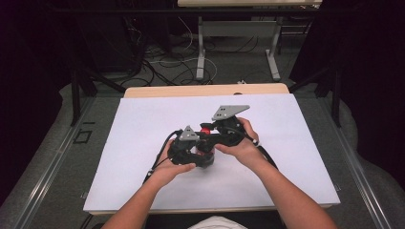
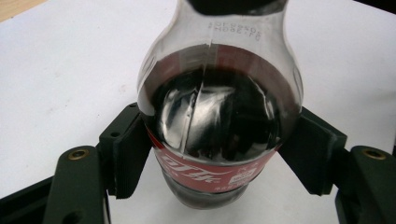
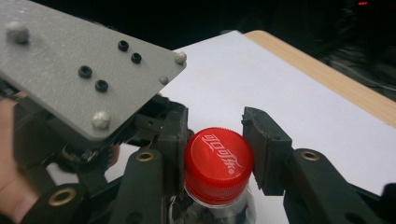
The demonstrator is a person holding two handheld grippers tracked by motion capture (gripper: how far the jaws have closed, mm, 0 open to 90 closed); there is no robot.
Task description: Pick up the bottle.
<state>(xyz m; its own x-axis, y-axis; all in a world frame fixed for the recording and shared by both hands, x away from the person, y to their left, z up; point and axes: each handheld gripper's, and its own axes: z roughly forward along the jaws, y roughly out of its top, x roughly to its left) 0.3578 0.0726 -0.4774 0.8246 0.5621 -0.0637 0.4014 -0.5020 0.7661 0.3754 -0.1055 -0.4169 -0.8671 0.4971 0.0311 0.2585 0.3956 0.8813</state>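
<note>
A cola bottle (image 2: 219,116) with dark drink and a red label stands on the white table top (image 1: 143,124). In the left gripper view, my left gripper (image 2: 219,156) is shut on the bottle's body at the label, one pad on each side. The bottle's red cap (image 3: 218,161) sits between the jaws of my right gripper (image 3: 218,151), whose pads press on its two sides. In the high view both hands meet at mid-table, with the left gripper (image 1: 193,145) low on the bottle and the right gripper (image 1: 208,131) at the red cap (image 1: 205,130).
The left gripper's grey plate (image 3: 84,60) looms close at the upper left of the right gripper view. A wooden strip (image 1: 205,89) borders the table's far edge. Beyond it, cables and metal table legs (image 1: 200,57) stand on the floor.
</note>
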